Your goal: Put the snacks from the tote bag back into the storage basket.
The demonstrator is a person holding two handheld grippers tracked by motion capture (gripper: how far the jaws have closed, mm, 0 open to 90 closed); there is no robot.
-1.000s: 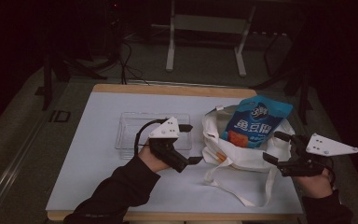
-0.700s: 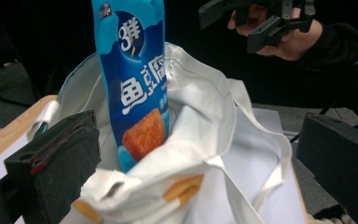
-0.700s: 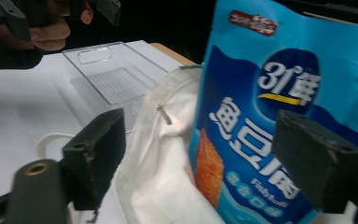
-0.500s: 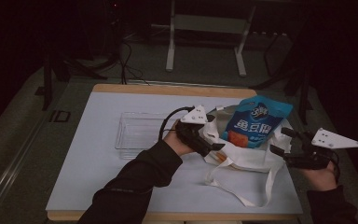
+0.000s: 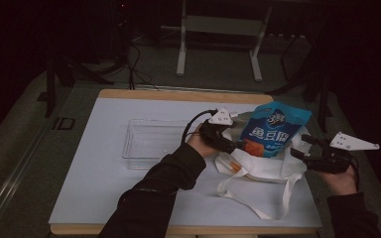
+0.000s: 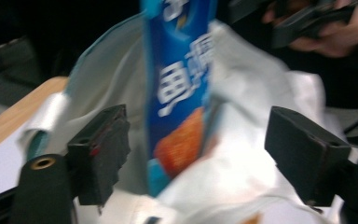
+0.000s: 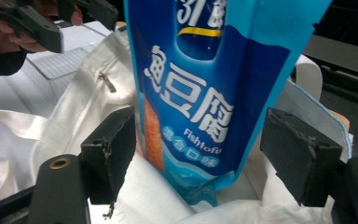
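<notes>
A blue snack pouch [image 5: 273,130] with white lettering stands upright in the mouth of a white tote bag [image 5: 263,166] on the table's right half. My left gripper [image 5: 235,145] is at the bag's left rim. Its jaws have just been closing but stand apart, with the pouch's [image 6: 177,93] edge and bag cloth between them and not pressed. My right gripper [image 5: 302,147] reaches in from the bag's right side. Its jaws have also just been closing, and the pouch [image 7: 205,70] stands between them without touching the pads.
A clear plastic tray [image 5: 151,139] lies left of the bag on the white table top [image 5: 104,168]. The bag's long strap [image 5: 278,198] trails toward the front edge. Beyond the table are a dark floor, cables and a metal stand.
My left hand has moved right from beside the tray to the bag's left rim. My right gripper has come in closer to the pouch. Both pairs of jaws are narrower.
</notes>
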